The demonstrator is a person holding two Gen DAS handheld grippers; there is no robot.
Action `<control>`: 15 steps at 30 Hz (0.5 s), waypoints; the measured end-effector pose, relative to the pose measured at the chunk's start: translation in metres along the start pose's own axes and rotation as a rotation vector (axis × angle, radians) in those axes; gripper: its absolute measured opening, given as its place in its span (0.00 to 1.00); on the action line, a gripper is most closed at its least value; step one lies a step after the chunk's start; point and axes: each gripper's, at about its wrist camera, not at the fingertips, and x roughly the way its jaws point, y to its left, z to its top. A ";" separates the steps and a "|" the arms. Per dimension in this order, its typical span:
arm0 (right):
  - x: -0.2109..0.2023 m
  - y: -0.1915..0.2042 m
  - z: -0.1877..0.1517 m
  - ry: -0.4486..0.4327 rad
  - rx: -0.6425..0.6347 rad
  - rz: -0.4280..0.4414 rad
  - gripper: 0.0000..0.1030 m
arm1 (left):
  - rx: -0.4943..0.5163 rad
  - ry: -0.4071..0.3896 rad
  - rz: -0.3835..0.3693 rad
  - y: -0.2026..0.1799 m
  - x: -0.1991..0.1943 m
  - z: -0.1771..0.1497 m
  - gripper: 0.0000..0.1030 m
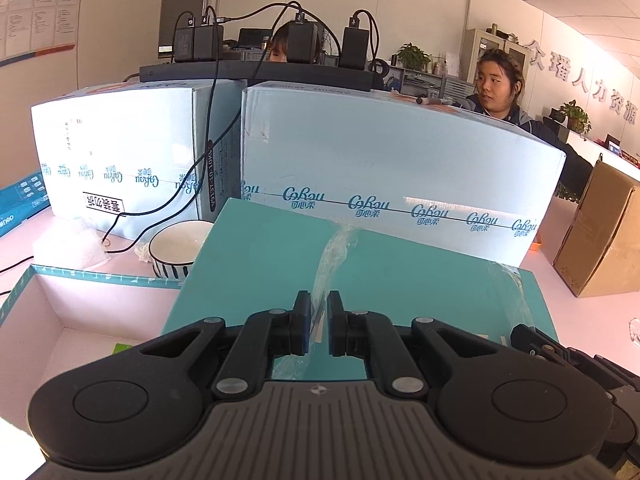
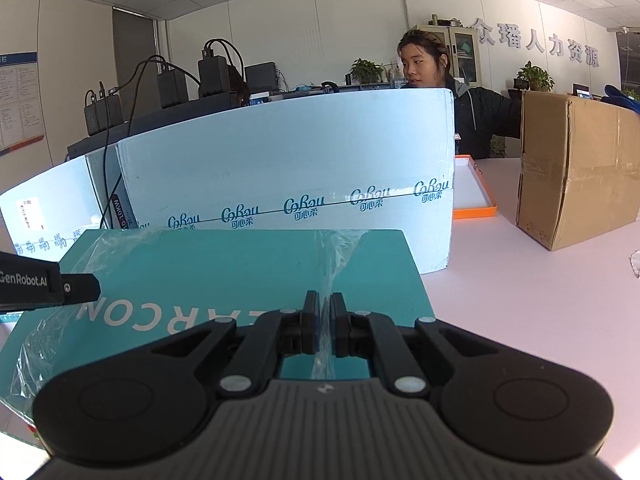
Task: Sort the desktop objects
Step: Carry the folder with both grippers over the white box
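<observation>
A flat teal box (image 1: 380, 272) (image 2: 240, 268) lies in front of me, over the right side of an open box with a teal rim (image 1: 100, 278). Loose clear plastic wrap (image 1: 334, 252) (image 2: 338, 256) rises off the teal box in stretched strands. My left gripper (image 1: 319, 314) is shut on one strand above the box's near edge. My right gripper (image 2: 325, 314) is shut on another strand, its fingers nearly touching. The other gripper shows at the right edge (image 1: 560, 354) in the left wrist view and at the left edge (image 2: 76, 286) in the right wrist view.
Two large white cartons (image 1: 380, 152) (image 2: 288, 168) wall off the back, with chargers and cables on top. A striped bowl (image 1: 180, 248) stands behind the open box. On the right are a brown cardboard box (image 2: 580, 172) and an orange tray (image 2: 474, 200). A person sits behind the cartons.
</observation>
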 end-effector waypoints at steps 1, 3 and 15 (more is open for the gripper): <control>0.001 0.004 0.000 0.001 -0.005 0.009 0.07 | -0.004 -0.001 0.006 0.004 0.000 0.000 0.06; 0.002 0.012 0.001 0.002 -0.012 0.025 0.07 | -0.013 -0.002 0.019 0.012 -0.001 0.001 0.06; 0.012 0.053 -0.001 0.034 -0.039 0.098 0.07 | -0.064 0.005 0.084 0.055 0.001 0.004 0.06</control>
